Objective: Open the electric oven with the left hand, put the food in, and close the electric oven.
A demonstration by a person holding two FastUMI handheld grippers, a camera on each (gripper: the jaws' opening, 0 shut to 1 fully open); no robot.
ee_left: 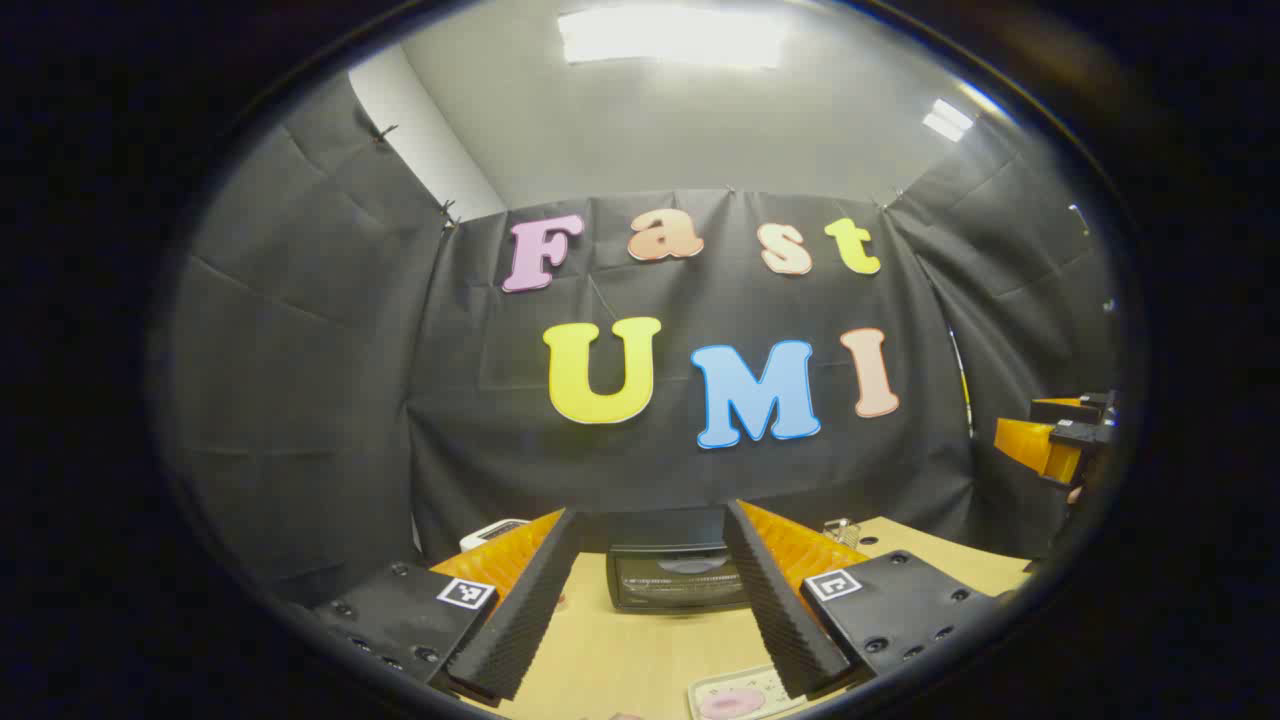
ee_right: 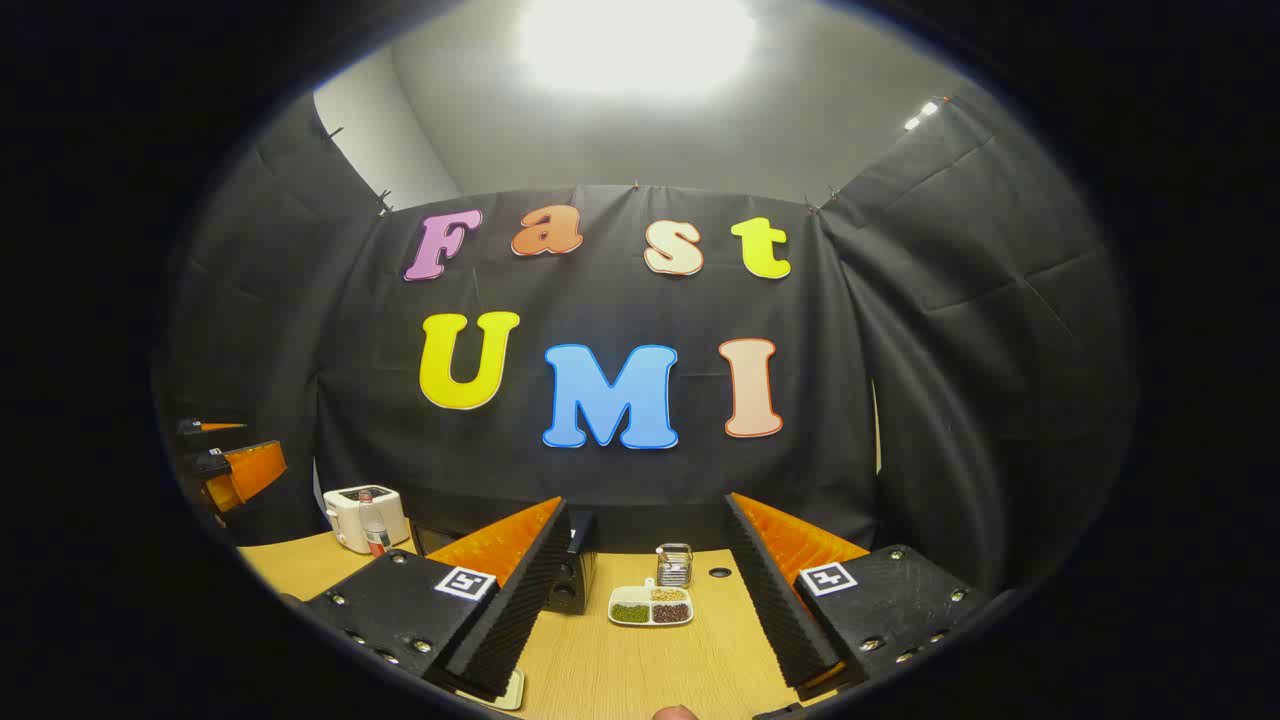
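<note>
Left gripper [ee_left: 650,590]: released, facing closed oven [ee_left: 678,575] on bench [ee_left: 620,660]; door likely stiff, hinged; grasp its top edge.

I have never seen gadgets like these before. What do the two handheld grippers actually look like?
Each gripper, left and right, has two long wedge-shaped fingers with ribbed inner faces and orange backs. Each finger sits on a flat black block with screws, bearing a small square black-and-white marker. Seen from farther off, the right gripper's body is orange and black.
</note>
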